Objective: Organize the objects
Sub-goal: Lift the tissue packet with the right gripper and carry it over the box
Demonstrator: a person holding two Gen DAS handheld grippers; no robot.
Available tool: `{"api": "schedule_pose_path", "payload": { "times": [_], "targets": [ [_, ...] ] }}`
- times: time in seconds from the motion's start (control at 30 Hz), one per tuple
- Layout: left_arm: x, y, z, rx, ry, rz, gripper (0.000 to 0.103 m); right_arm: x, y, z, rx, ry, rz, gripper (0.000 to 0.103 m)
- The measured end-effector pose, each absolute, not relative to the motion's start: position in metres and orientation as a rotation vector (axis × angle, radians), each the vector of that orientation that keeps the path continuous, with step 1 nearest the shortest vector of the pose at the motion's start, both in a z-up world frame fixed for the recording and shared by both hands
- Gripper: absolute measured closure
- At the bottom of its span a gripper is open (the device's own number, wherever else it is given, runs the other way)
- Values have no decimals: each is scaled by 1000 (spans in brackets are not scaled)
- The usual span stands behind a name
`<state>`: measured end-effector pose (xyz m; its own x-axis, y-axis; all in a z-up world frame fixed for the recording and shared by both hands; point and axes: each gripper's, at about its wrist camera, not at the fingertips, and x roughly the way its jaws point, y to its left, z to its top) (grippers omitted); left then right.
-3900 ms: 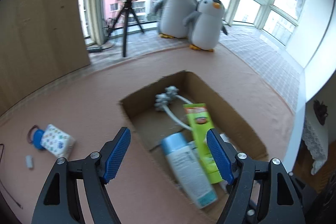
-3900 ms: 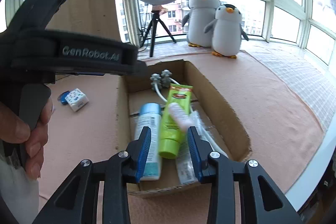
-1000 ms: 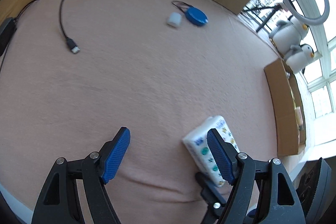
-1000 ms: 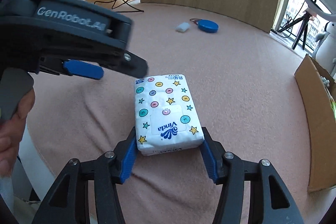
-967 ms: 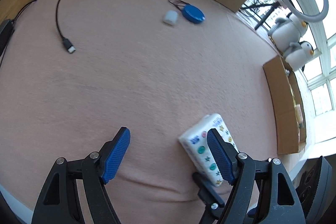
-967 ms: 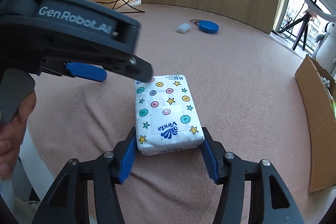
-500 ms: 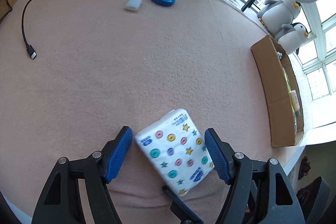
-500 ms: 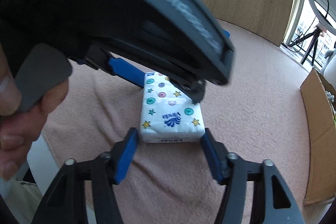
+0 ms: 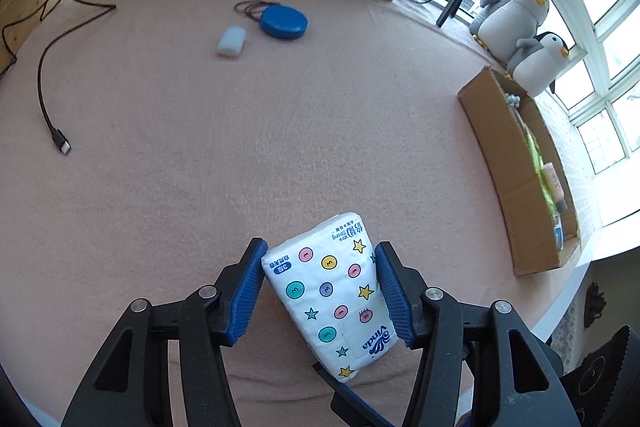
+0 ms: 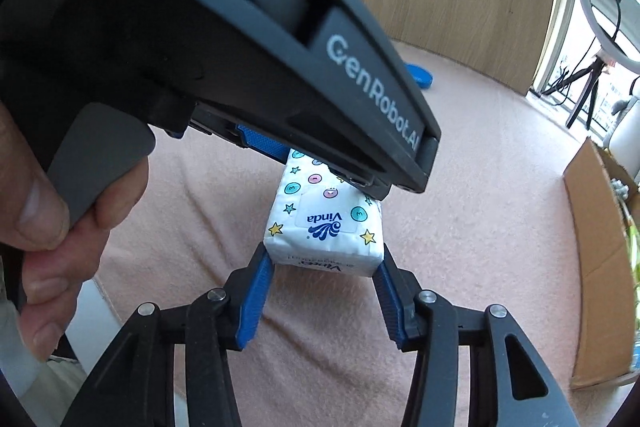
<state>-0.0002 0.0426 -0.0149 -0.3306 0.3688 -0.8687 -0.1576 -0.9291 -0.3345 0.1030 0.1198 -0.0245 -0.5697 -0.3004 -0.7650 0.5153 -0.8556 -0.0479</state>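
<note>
Tissue pack (image 9: 334, 289) lies on the pink counter (image 9: 240, 147), and my left tool (image 9: 319, 291) is clamped on its long sides. At three o'clock, my right tool (image 10: 325, 297) stands half open, its fingertips (image 10: 262, 273) touching the pack's near end corners.

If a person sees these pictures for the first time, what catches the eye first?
First, the white tissue pack with coloured dots and stars on the pink tablecloth, blue pads of the left hand-held gripper against both its sides. The right hand-held gripper brackets its near end.
</note>
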Motion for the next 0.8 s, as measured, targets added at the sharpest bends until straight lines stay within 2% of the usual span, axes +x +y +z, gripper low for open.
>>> {"api": "schedule_pose_path", "payload": {
  "times": [0.4,0.8],
  "targets": [
    [2,39,50,-1422,-233,2395,44,103,117,24,965,376,-2492,58],
    [-1,48,53,-1411,-216,2399,44,100,122,26,951,362,-2506,58]
  ]
}}
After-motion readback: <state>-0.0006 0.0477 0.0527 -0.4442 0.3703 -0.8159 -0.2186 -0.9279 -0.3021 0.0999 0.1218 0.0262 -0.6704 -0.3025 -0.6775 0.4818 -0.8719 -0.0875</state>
